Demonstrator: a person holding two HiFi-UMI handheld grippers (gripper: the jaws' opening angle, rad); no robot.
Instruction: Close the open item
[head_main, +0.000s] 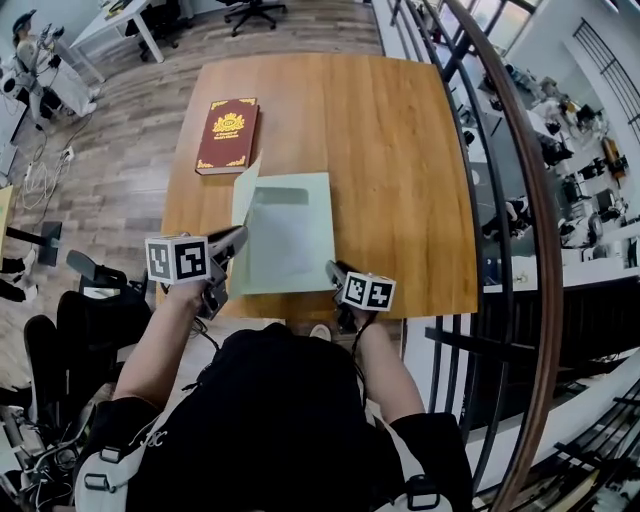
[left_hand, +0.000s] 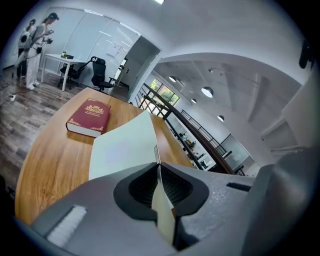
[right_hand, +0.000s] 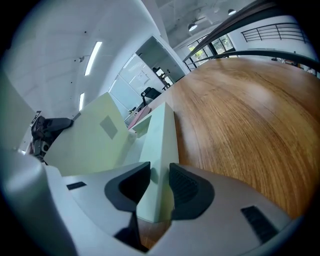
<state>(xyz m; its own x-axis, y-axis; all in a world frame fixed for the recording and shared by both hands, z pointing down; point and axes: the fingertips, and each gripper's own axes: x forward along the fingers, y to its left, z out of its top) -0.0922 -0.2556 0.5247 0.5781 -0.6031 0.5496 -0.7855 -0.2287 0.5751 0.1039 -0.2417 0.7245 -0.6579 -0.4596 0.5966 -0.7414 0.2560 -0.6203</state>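
Observation:
A pale green book (head_main: 292, 240) lies open on the wooden table (head_main: 400, 150) near its front edge. Its thin front cover (head_main: 243, 196) stands raised along the left side. My left gripper (head_main: 238, 238) is shut on that cover (left_hand: 125, 150), which runs as a thin sheet between the left gripper's (left_hand: 159, 185) pads. At the book's near right corner my right gripper (head_main: 335, 272) is closed on the thick block of pages (right_hand: 162, 135). Both pads of the right gripper (right_hand: 159, 187) touch the block. In the right gripper view the lifted cover (right_hand: 95, 137) leans off to the left.
A closed red book (head_main: 228, 134) with gold print lies on the table's far left, beyond the green one. A curved railing (head_main: 520, 200) runs along the table's right side. Desks, office chairs and a standing person (left_hand: 37, 45) are far off on the wood floor.

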